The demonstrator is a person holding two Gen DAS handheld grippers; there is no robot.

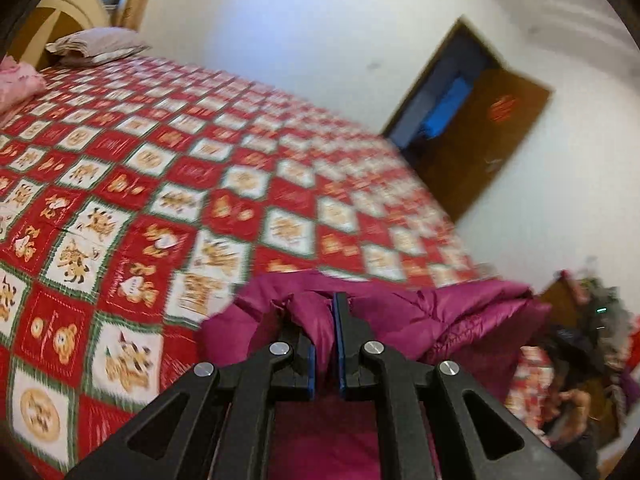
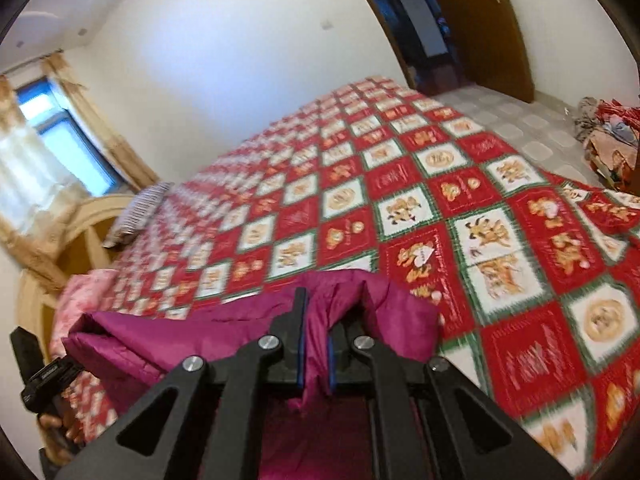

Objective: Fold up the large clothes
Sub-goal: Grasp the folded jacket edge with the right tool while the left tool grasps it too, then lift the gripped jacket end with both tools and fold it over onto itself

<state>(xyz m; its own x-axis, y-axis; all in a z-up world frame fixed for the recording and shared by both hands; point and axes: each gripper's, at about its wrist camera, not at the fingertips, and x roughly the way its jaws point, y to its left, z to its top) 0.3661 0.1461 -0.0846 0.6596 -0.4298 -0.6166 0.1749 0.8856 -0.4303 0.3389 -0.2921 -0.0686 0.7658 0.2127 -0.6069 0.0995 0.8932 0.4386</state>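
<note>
A magenta padded jacket [image 1: 436, 320] hangs between both grippers over a bed with a red, white and green checked cover [image 1: 200, 184]. My left gripper [image 1: 320, 312] is shut on a bunched fold of the jacket, with fabric squeezed between its blue pads. In the right wrist view the same jacket [image 2: 160, 344] stretches away to the left, and my right gripper [image 2: 316, 312] is shut on another fold of it. The lower part of the jacket is hidden under the gripper bodies. At the right edge of the left view, the other hand [image 1: 576, 404] shows blurred.
Pillows [image 1: 96, 46] and a pink cushion [image 1: 18, 84] lie at the head of the bed by a wooden headboard [image 2: 80, 236]. A brown door [image 1: 492, 144] stands open in the white wall. A pile of clothes [image 2: 608, 128] sits on the tiled floor beyond the bed.
</note>
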